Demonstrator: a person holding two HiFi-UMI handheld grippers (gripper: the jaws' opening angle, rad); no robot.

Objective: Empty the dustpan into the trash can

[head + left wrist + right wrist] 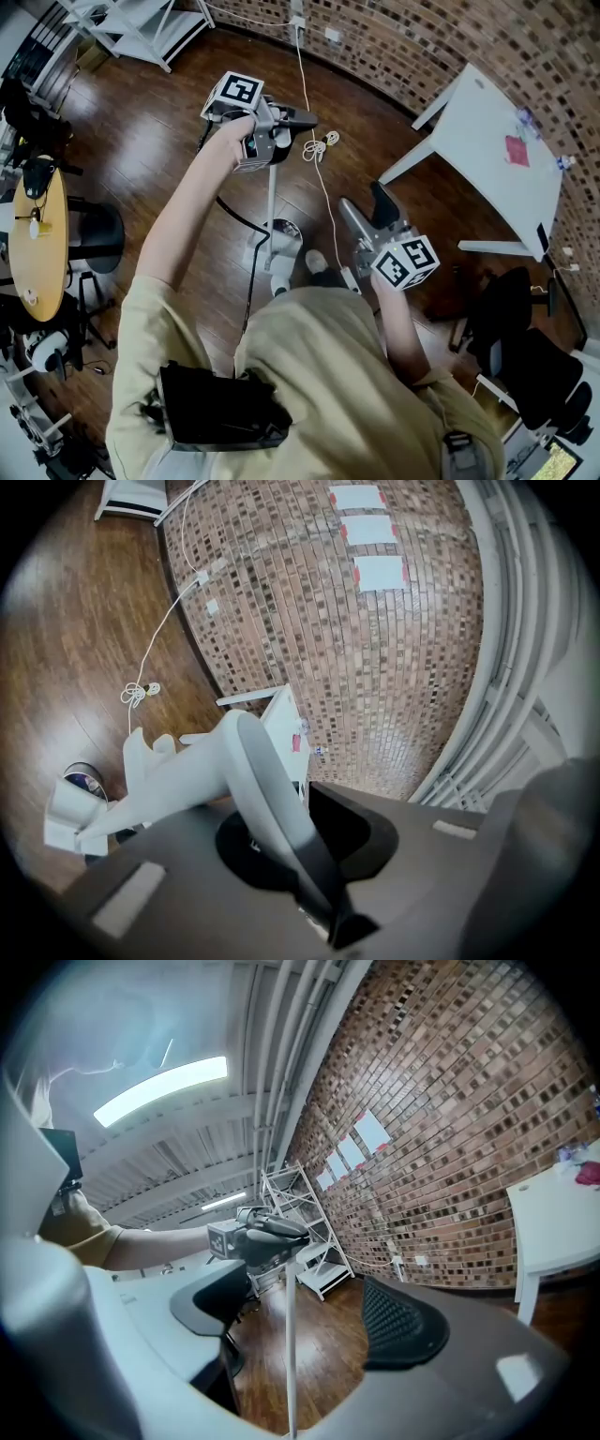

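Observation:
My left gripper [281,120] is shut on the grey-and-white top grip [267,789] of a long-handled dustpan. Its thin white pole [272,192] hangs straight down from the jaws. The white pan end [70,822] is near the floor, close in front of the person's feet. A small round container [281,232], which may be the trash can, sits on the floor beside the pole's foot. My right gripper [367,214] is held low at the right, apart from the pole. Its pads [403,1327] stand apart with nothing between them. In the right gripper view the pole [289,1335] shows farther off.
A white table [487,150] stands by the brick wall at right. A white cable [321,145] trails over the wooden floor. Black office chairs [534,366] are at lower right. A round yellow table [42,239] is at left, and white shelving [141,28] at the top.

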